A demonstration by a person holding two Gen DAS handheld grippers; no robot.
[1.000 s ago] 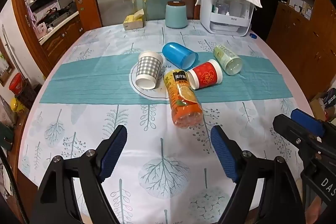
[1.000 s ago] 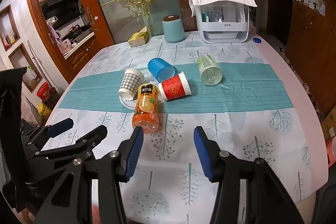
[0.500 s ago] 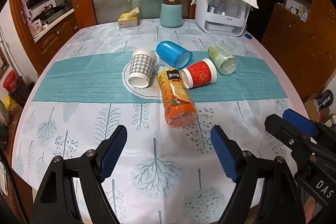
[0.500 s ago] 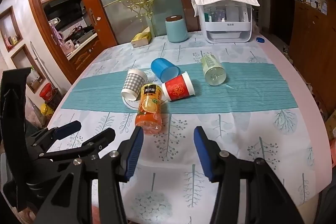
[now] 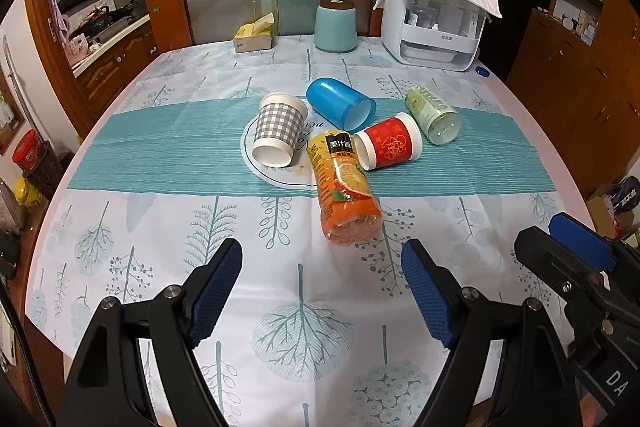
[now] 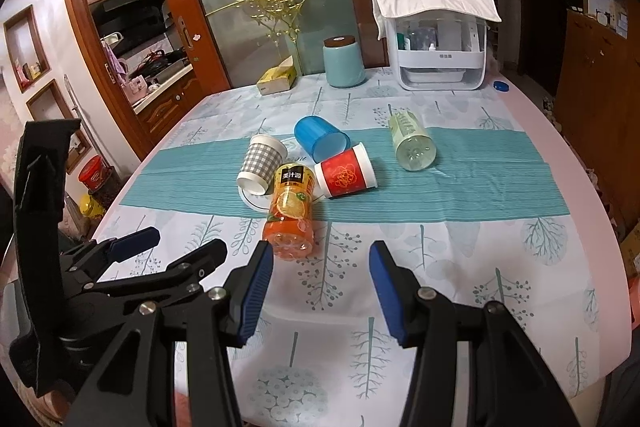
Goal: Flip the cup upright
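Observation:
Several containers lie on their sides on the teal runner: a grey checked paper cup, a blue plastic cup, a red paper cup, a pale green bottle and an orange juice bottle. My left gripper is open and empty, short of the juice bottle. My right gripper is open and empty, just near of that bottle. It also shows at the right of the left wrist view.
A light blue canister, a tissue box and a white cloth-covered appliance stand at the table's far edge. A small blue cap lies beside the appliance. Wooden cabinets surround the table.
Both grippers have drifted slightly; the cups sit a little higher and farther right in the views. Nothing on the table has moved, and both jaws stay open.

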